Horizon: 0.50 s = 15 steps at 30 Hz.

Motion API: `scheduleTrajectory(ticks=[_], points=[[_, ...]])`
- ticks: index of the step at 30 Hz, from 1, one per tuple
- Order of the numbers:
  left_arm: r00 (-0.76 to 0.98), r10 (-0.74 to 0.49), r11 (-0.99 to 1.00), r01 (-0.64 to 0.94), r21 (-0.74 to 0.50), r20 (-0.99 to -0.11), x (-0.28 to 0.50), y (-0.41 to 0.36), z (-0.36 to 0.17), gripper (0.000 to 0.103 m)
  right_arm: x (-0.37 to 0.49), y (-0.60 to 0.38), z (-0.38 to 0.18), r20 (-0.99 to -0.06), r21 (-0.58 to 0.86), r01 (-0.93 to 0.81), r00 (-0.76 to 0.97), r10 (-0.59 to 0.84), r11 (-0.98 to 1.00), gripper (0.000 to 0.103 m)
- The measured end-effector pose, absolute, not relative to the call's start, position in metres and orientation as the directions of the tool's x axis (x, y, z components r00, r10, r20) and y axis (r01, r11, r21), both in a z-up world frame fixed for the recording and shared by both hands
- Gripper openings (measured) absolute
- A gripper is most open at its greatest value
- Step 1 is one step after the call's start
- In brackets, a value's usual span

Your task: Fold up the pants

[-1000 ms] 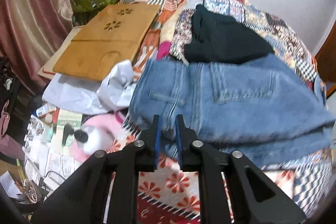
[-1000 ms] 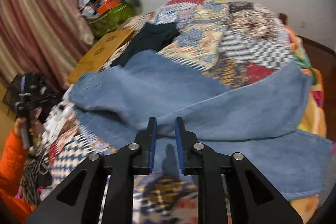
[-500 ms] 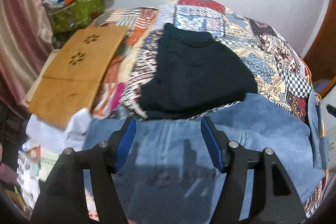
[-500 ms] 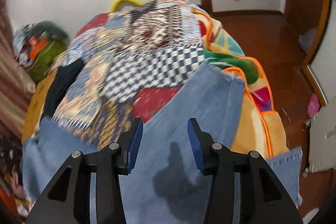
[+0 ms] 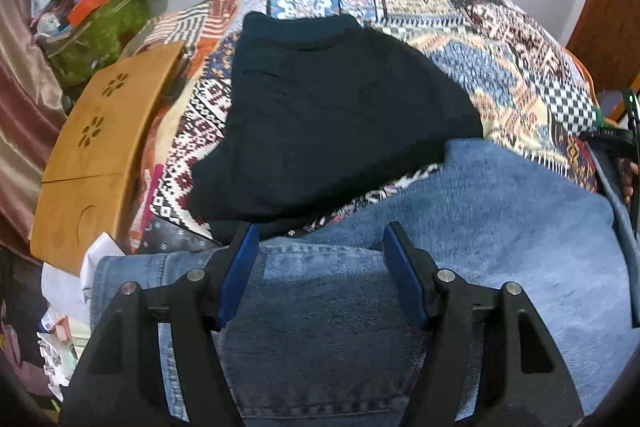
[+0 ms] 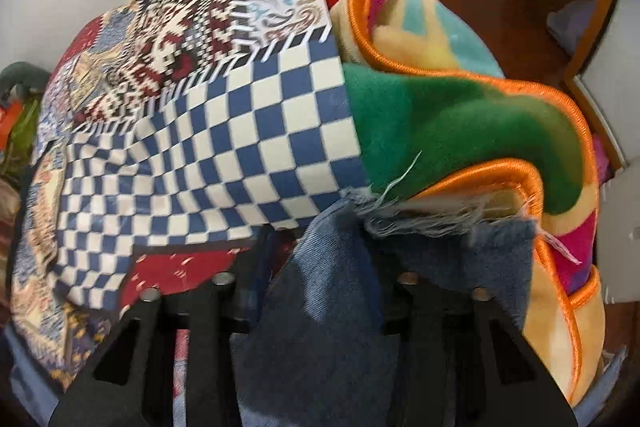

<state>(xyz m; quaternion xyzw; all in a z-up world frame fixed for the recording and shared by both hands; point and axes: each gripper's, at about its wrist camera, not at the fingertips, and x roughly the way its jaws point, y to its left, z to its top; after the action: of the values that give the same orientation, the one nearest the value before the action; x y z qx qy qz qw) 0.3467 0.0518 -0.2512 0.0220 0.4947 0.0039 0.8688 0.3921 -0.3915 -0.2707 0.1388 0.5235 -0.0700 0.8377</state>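
The blue jeans (image 5: pixel 460 227) lay spread on the patchwork bedspread (image 5: pixel 500 39), their waist end just below a folded black garment (image 5: pixel 320 123) and their frayed hem (image 6: pixel 420 215) reaching the far side of that garment, up against a fleece blanket with orange trim (image 6: pixel 460 115). The left hand-held gripper (image 5: pixel 320 267) stood released, its blue pads wide apart over the denim near the waistband and pressing on nothing. The right hand-held gripper (image 6: pixel 320 267) had just been closing, with a bunch of the leg cloth between its jaws; whether the pads already pinched it could not be told, since the denim hid them. It looked like the start of a fold: ends being gripped. Next, the left would need to close on the waist so both ends could lift together.
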Motion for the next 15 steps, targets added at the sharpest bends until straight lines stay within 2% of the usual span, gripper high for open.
scheduleTrajectory(ticks=[5,9,15], points=[[0.512,0.040,0.998,0.022,0.059,-0.858,0.343,0.046,-0.251,0.064,0.378,-0.400,-0.267,-0.886,0.173,0.242,0.462,0.043,0.955,0.011],[0.515,0.021,0.998,0.037,0.047,-0.857,0.334,0.040,-0.238,0.064,0.354,-0.403,-0.245,-0.860,0.169,0.220,0.508,0.035,0.961,0.009],[0.549,-0.001,0.996,0.074,0.047,-0.836,0.318,0.020,-0.209,0.068,0.288,-0.429,-0.171,-0.762,0.271,0.177,0.640,0.099,0.946,0.008]])
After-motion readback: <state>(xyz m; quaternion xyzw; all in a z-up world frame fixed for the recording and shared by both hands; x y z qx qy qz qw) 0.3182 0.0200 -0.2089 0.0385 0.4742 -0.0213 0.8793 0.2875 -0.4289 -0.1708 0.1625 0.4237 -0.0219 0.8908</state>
